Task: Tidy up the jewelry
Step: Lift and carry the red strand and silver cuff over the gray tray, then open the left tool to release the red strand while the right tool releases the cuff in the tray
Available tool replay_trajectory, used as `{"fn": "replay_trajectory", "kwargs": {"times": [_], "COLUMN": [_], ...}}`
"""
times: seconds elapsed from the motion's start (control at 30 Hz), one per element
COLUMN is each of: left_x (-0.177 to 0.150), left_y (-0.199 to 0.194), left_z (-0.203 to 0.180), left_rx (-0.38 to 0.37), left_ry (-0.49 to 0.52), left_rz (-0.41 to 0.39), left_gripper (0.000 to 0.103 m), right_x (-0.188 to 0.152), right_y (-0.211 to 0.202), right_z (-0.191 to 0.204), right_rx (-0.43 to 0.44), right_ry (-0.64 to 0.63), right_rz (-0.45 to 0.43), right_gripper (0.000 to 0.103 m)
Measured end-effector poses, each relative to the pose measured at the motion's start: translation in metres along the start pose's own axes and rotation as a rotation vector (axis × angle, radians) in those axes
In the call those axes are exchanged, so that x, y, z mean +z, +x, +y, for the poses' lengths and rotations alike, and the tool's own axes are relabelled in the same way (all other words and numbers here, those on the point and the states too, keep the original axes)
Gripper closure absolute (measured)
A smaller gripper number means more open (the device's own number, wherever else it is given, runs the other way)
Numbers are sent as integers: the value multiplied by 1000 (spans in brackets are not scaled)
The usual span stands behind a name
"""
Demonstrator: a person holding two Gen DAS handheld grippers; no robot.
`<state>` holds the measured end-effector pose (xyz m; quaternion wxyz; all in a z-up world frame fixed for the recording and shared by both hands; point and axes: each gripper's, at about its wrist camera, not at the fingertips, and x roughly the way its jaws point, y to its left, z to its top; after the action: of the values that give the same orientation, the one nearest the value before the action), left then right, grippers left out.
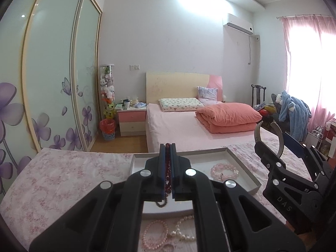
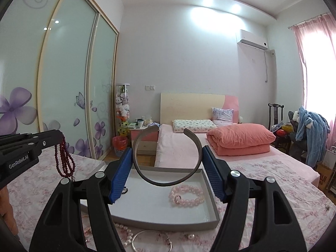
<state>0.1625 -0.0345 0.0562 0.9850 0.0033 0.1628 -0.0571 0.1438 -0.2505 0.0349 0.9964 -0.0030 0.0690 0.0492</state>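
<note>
The left gripper point(image 1: 168, 149) has its blue-padded jaws nearly together, clamped on a dark red beaded strand point(image 1: 167, 168) that runs along the gap between the pads at lower centre of the left wrist view; in the right wrist view the same strand point(image 2: 64, 159) hangs in loops below the left gripper point(image 2: 61, 135) at the left edge of the frame, clear of the cloth beneath. The right gripper point(image 2: 167, 157) has its jaws held wide apart by an open grey metal cuff bangle point(image 2: 168, 181), which is pinched across its width with each blue pad touching one outer side and its open ends pointing upward; in the left wrist view the bangle point(image 1: 280, 140) and right gripper point(image 1: 271, 145) stand at the right of the frame. Below both grippers lies a shallow white rectangular cardboard tray point(image 2: 147, 205), its low grey walls forming the boundary on all sides. A pale pink beaded bracelet point(image 2: 187, 195) rests inside the tray toward its right wall; the left half of the tray floor is bare. Outside the near wall, at the bottom of the frame, a white pearl strand point(image 2: 126, 233) and a thin silver bangle point(image 2: 151, 241) lie on the pink floral bedspread point(image 2: 262, 168), which extends open to the right.
</note>
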Motion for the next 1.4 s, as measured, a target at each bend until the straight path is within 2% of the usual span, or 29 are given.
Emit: {"fn": "replay_trajectory", "kwargs": {"times": [0.23,0.47,1.03,1.13,1.27,1.4], "left_x": [0,-18,-51,-53,-46,-35], "left_y": [42,91,148,148,142,128], "left_z": [-2,3,6,7,16,30], "left_rx": [-21,-28,-64,-56,-42,-19], "left_ry": [10,-13,-28,-36,-57,-88], "left_rz": [26,107,242,251,235,203], "left_gripper": [98,98,97,96,90,89], "right_x": [-11,-30,-57,-58,-47,-35], "right_y": [36,82,137,137,129,116], "right_z": [-9,-11,3,1,-4,-14], "right_rx": [0,12,72,75,65,50], "right_ry": [9,31,26,36,56,74], "right_rz": [63,191,478,494,461,423], "right_gripper": [36,36,36,35,35,35]}}
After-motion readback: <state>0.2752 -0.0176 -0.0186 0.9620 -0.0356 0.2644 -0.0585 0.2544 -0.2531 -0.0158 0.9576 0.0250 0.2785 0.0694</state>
